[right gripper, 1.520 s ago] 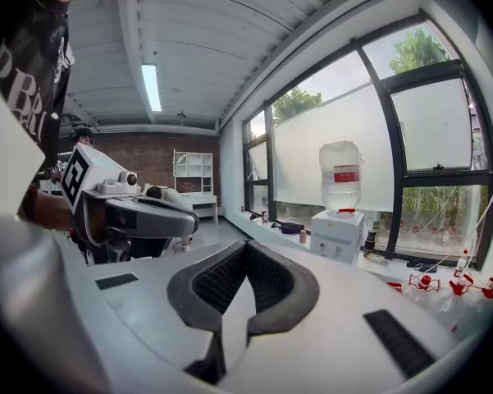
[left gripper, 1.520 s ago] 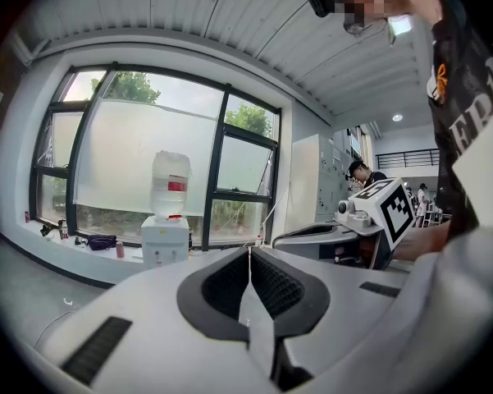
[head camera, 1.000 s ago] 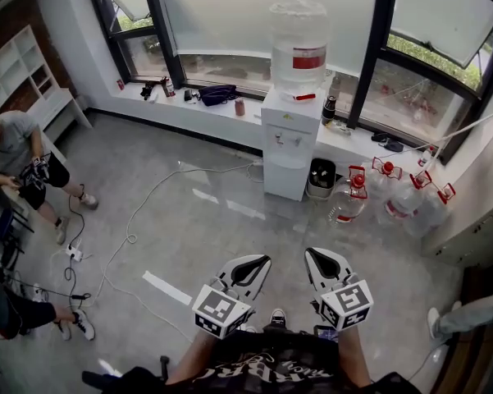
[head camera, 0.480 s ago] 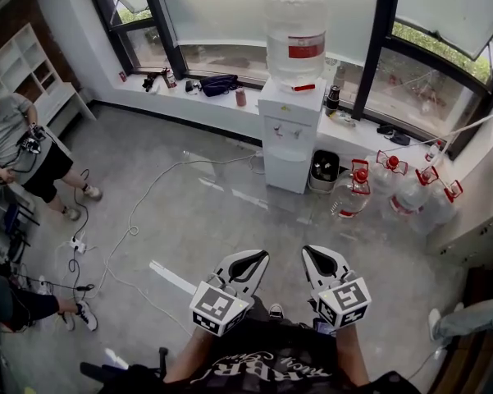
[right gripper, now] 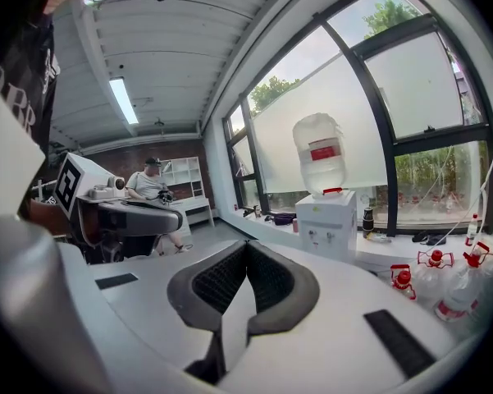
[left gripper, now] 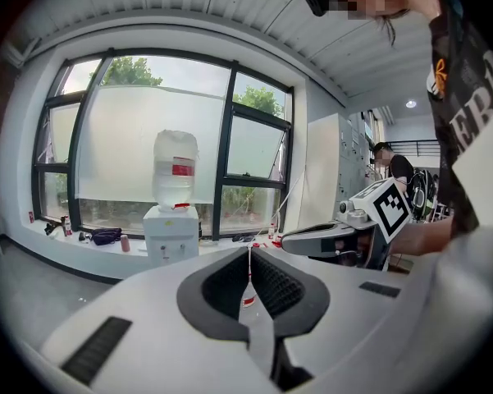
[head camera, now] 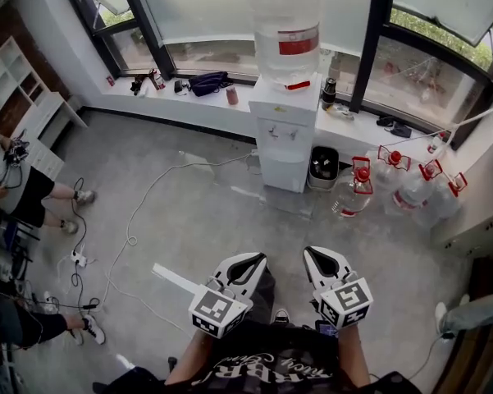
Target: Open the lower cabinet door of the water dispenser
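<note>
**Both pairs of jaws closed on nothing, dispenser well ahead**

The jaws of the left gripper (head camera: 253, 263) meet pad against pad, with nothing between them, and those of the right gripper (head camera: 321, 258) do the same. The two grippers are held side by side low in the head view, just apart, both pointing across the grey floor (head camera: 197, 220). A white cable (head camera: 135, 220) trails over the floor to the left. Well beyond the grippers, the water dispenser (head camera: 285, 134) stands against the windowsill (head camera: 189, 101), carrying a large bottle (head camera: 285, 23). Its lower cabinet door (head camera: 282, 173) is closed. A dark bin (head camera: 322, 169) sits just beside it on the right, with spare water jugs (head camera: 398, 185) further right.
</note>
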`<act>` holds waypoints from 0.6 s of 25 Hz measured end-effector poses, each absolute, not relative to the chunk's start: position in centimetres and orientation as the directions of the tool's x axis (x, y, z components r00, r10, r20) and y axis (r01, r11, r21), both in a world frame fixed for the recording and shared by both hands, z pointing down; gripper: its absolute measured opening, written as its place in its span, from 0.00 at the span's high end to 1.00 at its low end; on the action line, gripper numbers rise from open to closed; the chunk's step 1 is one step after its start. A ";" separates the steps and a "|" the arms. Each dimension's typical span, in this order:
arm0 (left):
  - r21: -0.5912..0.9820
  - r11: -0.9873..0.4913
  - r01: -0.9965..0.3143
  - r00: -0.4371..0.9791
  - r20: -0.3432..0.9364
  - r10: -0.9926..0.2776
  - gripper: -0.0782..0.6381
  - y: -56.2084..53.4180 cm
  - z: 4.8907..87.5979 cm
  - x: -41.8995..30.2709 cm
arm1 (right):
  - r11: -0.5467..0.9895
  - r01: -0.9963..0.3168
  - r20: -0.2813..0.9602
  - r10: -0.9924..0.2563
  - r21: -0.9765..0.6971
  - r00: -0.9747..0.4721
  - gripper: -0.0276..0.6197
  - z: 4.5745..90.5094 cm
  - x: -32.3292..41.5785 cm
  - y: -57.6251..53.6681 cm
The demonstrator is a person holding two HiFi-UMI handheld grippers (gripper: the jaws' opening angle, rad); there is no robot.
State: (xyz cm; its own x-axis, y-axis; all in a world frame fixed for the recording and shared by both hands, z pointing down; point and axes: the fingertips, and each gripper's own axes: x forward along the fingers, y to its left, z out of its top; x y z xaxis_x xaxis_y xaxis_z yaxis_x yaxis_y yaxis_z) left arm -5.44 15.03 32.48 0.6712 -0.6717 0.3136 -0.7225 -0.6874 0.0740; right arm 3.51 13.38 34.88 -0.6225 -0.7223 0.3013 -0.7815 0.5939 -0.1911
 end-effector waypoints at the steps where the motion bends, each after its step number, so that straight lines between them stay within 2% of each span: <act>1: 0.081 -0.693 -0.717 0.678 0.312 -0.665 0.86 13.7 32.8 -5.6 | 0.587 -0.788 0.307 -0.727 -0.187 -0.614 0.94 35.1 3.4 12.2; 15: 0.076 -0.790 -0.609 0.754 0.366 -0.546 0.86 -5.4 37.8 -10.4 | 0.465 -0.876 0.365 -0.799 -0.127 -0.477 0.93 41.1 1.0 -8.0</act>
